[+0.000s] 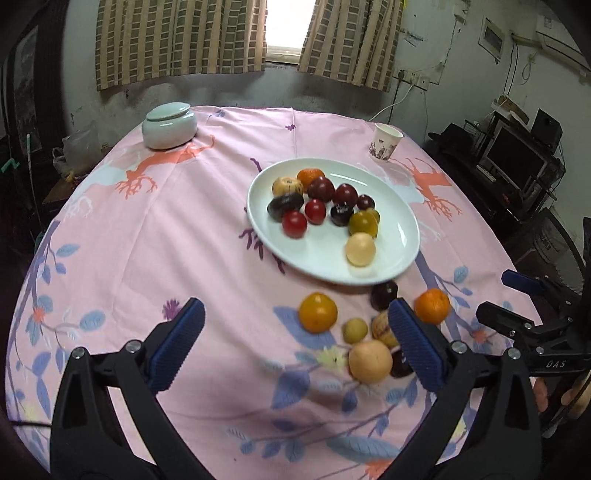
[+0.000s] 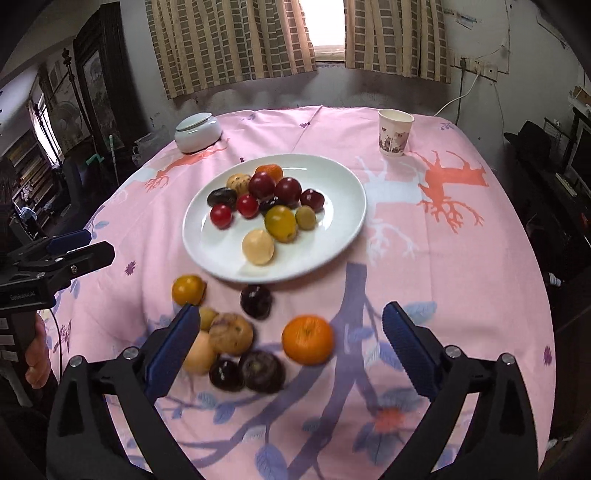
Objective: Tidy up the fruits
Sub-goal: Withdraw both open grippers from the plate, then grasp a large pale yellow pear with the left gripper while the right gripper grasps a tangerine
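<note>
only "das" reads, in white letters on the right tool (image 1: 517, 295) body; other labels are too blurred

A pink tablecloth (image 1: 192, 236) printed with blue leaves and orange tree shapes is spread over the round table. A pale green lidded jar (image 1: 169, 125) is set near the far left edge of the cloth, and a patterned paper cup (image 1: 385, 142) is stood upright near the far right edge, well apart from the jar. Striped checked curtains (image 1: 177, 40) are hung on the wall behind, parted at the middle over a bright window (image 1: 290, 26). A monitor (image 1: 517, 162) is seen on a dark shelf at the right, and a white cable (image 1: 397, 99) is run down the wall from a socket.
</note>
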Motion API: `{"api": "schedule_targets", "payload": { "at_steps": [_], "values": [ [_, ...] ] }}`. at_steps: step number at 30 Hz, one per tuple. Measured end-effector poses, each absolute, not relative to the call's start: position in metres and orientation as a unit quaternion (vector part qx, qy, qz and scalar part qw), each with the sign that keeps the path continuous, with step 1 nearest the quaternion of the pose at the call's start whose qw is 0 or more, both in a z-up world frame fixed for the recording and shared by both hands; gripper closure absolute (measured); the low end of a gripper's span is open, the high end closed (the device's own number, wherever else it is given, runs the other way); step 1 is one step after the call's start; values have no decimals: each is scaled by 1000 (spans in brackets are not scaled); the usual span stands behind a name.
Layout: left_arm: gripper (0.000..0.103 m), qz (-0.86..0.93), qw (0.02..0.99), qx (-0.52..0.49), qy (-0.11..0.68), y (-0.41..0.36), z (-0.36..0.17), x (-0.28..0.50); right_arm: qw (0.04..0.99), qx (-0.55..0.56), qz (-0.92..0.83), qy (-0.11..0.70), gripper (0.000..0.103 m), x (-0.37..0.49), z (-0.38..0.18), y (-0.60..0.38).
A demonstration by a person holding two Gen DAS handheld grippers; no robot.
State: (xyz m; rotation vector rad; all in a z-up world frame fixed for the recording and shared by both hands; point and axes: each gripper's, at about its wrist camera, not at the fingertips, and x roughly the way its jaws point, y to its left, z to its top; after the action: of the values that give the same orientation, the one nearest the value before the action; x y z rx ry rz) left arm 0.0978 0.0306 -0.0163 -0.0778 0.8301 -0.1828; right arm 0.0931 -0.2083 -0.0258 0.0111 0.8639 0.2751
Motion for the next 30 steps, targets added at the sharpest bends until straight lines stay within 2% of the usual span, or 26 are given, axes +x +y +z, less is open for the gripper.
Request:
{"api": "schedule_targets", "payload": {
  "at_steps": [6, 15, 17, 18, 19, 26, 30],
  "values": [
    [2, -95, 901, 11, 423, 16, -47, 65, 899, -9, 88, 429, 4, 65, -50, -204],
    [2, -101, 900, 17, 424, 17, -49, 54, 891, -13, 68, 449, 4, 109, -77, -199],
    [2, -94, 900, 14, 425, 21, -50, 54, 887, -1, 64, 457, 9, 121, -84, -202],
    [2, -91, 900, 13, 425, 23, -50, 54, 884, 2, 67, 463, 21, 124, -86, -202],
    [2, -88, 901, 12, 426, 26, -50, 54, 880, 5, 72, 470, 27, 128, -89, -202],
    [2, -85, 898, 6, 431, 31, -54, 59, 871, 9, 75, 486, 35, 137, -100, -199],
    [2, -88, 899, 9, 429, 30, -53, 58, 865, 21, 79, 495, 49, 141, -107, -201]
  ]
}}
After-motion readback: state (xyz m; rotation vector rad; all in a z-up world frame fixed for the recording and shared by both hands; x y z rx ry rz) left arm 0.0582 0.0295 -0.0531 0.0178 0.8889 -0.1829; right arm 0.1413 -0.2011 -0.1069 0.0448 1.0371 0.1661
